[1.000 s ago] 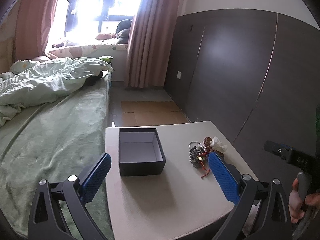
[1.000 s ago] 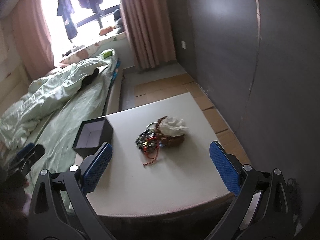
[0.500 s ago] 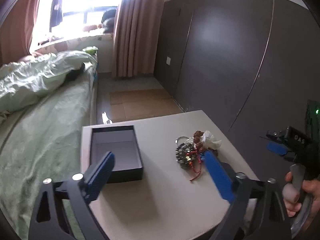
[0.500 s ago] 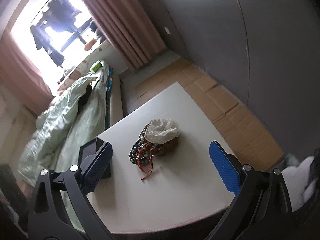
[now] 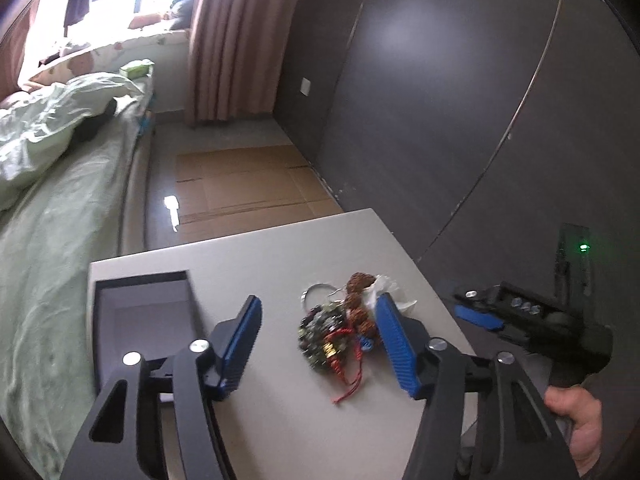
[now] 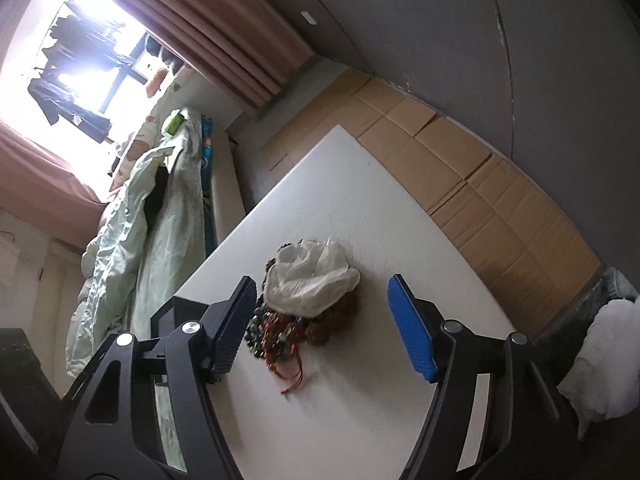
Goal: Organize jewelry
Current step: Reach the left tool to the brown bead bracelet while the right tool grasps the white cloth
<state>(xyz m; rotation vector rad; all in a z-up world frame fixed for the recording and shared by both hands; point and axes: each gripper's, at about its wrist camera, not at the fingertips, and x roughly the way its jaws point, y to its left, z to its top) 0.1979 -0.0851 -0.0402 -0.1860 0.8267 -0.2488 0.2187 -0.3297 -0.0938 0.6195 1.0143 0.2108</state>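
Observation:
A pile of bead bracelets and red cord (image 5: 336,334) lies on the white table (image 5: 280,420), with a crumpled white bag (image 6: 312,276) on its far side. An open dark box (image 5: 136,320) stands at the table's left. My left gripper (image 5: 316,344) is open and empty, its fingers framing the pile from above. My right gripper (image 6: 322,324) is open and empty, hovering over the same pile (image 6: 280,336); it also shows in the left wrist view (image 5: 480,316) at the table's right edge.
A bed with green bedding (image 5: 48,208) runs along the table's left side. Flattened cardboard (image 6: 460,160) covers the floor beyond the table. A dark panelled wall (image 5: 440,100) stands to the right. A white bag (image 6: 600,360) lies on the floor at the right.
Both grippers have moved closer to the jewelry pile and narrowed somewhat while staying open. The right wrist view has tilted and dropped toward the table. The left one swung right, away from the box.

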